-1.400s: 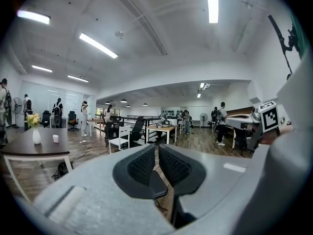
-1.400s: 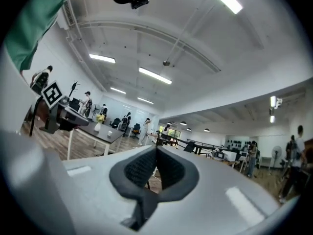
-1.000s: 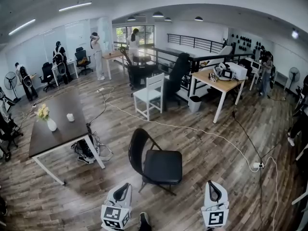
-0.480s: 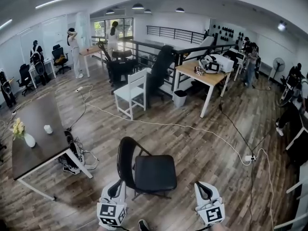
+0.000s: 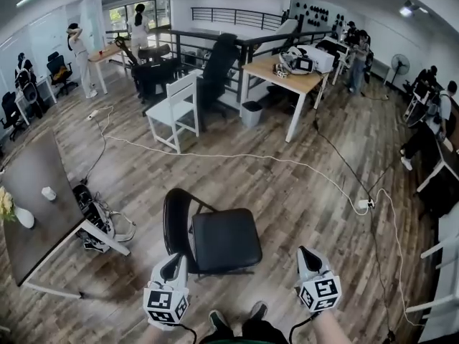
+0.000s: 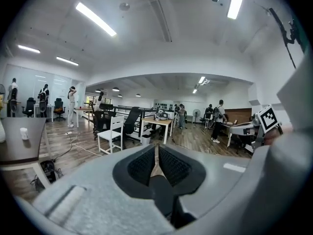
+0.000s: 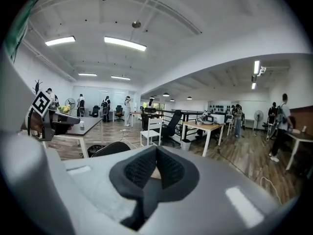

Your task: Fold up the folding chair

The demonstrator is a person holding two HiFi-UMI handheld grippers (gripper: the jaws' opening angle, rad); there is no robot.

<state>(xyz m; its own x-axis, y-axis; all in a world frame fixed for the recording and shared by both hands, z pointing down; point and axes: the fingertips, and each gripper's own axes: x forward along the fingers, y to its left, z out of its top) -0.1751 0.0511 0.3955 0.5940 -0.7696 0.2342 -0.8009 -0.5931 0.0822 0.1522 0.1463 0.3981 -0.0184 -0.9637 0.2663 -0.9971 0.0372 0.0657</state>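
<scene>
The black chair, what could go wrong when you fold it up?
The folding chair stands open. Both the left gripper and right gripper are shut and empty, so they may bump and shove it rather than grab it. The person's shoes are close by, so a sliding or tipping chair might hit them.

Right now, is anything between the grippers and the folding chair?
Nothing visible. The folding chair stands open ahead; the left gripper is close beside its seat, the right gripper off to its right, both shut, empty. The white cable lies beyond it.
</scene>
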